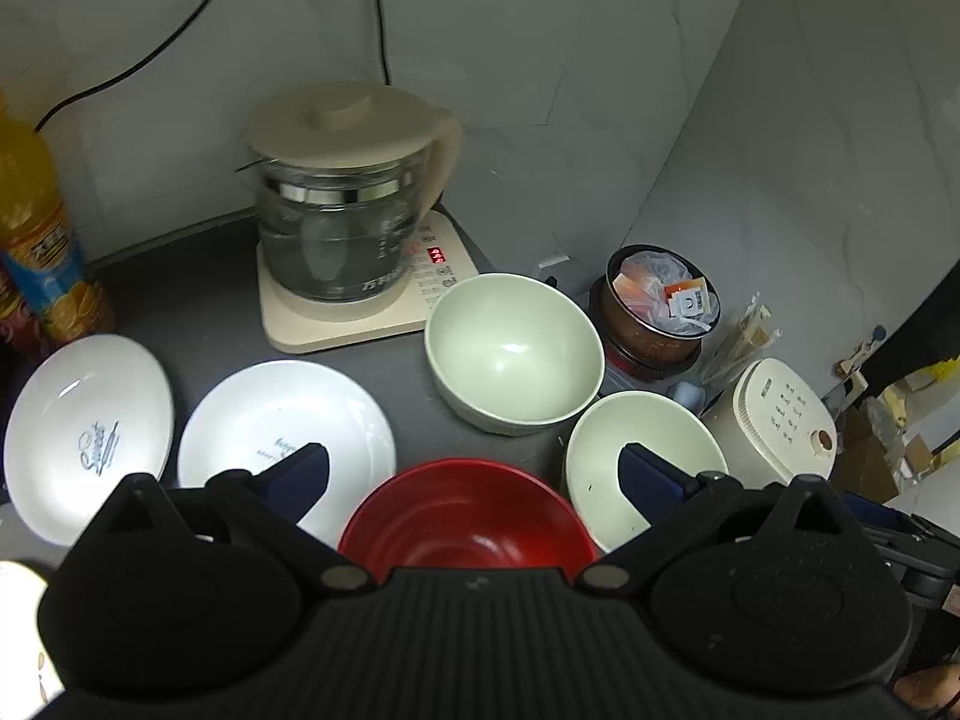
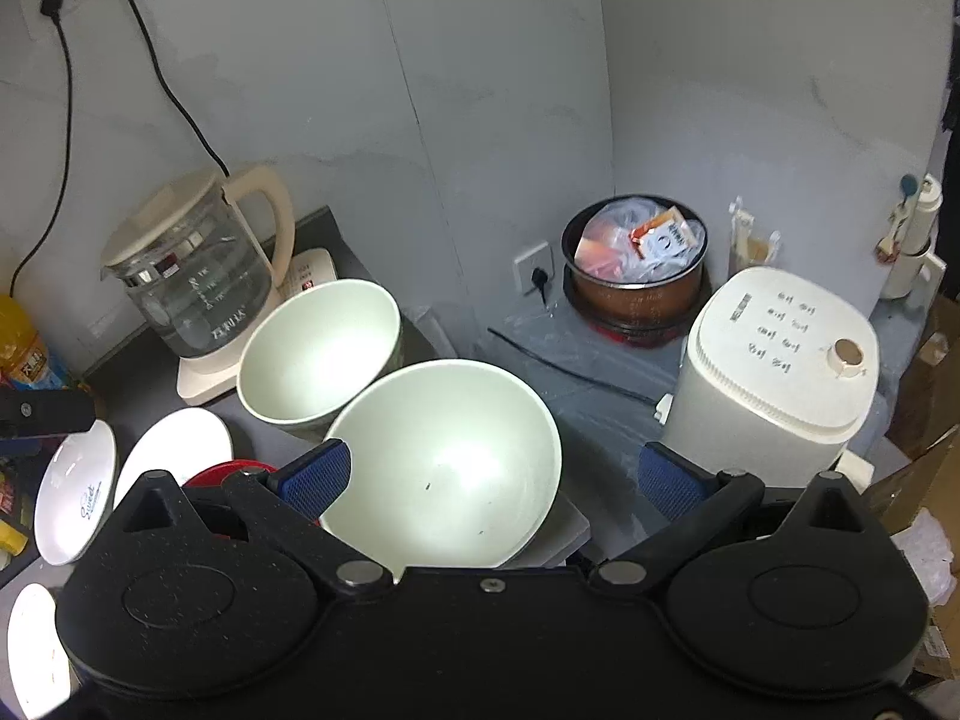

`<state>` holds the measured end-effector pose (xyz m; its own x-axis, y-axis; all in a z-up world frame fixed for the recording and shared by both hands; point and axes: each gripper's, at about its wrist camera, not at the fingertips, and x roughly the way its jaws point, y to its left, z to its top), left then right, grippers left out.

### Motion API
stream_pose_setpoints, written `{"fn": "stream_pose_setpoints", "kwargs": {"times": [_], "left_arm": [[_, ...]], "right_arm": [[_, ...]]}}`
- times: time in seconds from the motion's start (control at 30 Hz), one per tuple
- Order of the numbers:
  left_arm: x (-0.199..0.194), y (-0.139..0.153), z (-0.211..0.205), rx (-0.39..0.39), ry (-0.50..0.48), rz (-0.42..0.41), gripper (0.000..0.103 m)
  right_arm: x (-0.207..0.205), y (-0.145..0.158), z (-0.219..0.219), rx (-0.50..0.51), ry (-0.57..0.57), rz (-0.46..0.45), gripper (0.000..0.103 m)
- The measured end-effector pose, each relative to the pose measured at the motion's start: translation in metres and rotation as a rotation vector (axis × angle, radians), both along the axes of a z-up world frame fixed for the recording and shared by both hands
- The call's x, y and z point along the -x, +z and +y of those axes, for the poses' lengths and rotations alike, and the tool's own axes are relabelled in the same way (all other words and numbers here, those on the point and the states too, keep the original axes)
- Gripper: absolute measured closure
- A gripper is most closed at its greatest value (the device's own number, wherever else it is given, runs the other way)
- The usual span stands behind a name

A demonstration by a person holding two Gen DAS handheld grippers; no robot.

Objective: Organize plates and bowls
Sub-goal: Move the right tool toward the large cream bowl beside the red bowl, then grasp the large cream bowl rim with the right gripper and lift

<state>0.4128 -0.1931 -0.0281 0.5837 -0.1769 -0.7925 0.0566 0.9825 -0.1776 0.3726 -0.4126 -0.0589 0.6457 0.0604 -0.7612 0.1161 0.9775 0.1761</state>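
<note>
Both grippers hang over a dark counter (image 1: 198,312) crowded with dishes; the left gripper (image 1: 474,474) has its jaws spread wide with nothing between the pads, and the red bowl (image 1: 468,516) sits mouth-up right under that gap, its near rim cut off by the gripper body; at nine o'clock from it lie two white plates, the near plate (image 1: 288,420) partly under the left finger and the far plate (image 1: 84,426) showing blue script that runs roughly toward the camera; at twelve o'clock stands the pale green bowl (image 1: 513,354), upright and tipped slightly; at three o'clock the cream bowl (image 1: 642,462) shows, also mouth-up, its edge behind the right finger; round things all, so no long axis to call. Over in the right wrist view, the right gripper (image 2: 495,474) is likewise released, jaws apart and empty, with the cream bowl (image 2: 444,462) filling the space ahead; whether the left pad touches its rim is hard to tell; the red bowl (image 2: 222,471) is only a sliver here; this view alone shows the wall plugs (image 2: 51,0), and gives the white cooker (image 2: 774,360) whole; the glass kettle (image 1: 342,204) on its base sits at eleven o'clock; the brown pot (image 1: 660,306) stuffed with packets stands at one o'clock; an orange bottle (image 1: 36,228) is cropped at the left edge.
</note>
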Motion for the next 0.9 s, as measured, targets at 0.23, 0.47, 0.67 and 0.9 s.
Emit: {"fn": "stream_pose_setpoints", "kwargs": {"times": [0.23,0.47,0.67,0.9], "left_arm": [[-0.018,-0.018,-0.027,0.008,-0.017,0.034,0.007],[-0.040,-0.044,-0.051,0.015,-0.020,0.110,0.035],[-0.057,-0.070,-0.069,0.013,-0.034,0.154,0.057],[-0.076,-0.099,-0.083,0.019,-0.031,0.221,0.072]], "right_arm": [[-0.015,-0.024,-0.020,-0.033,-0.009,0.048,0.011],[-0.030,-0.050,-0.035,-0.124,0.002,0.127,0.038],[-0.040,-0.068,-0.040,-0.167,0.023,0.185,0.057],[-0.048,-0.082,-0.040,-0.179,0.040,0.229,0.068]]}}
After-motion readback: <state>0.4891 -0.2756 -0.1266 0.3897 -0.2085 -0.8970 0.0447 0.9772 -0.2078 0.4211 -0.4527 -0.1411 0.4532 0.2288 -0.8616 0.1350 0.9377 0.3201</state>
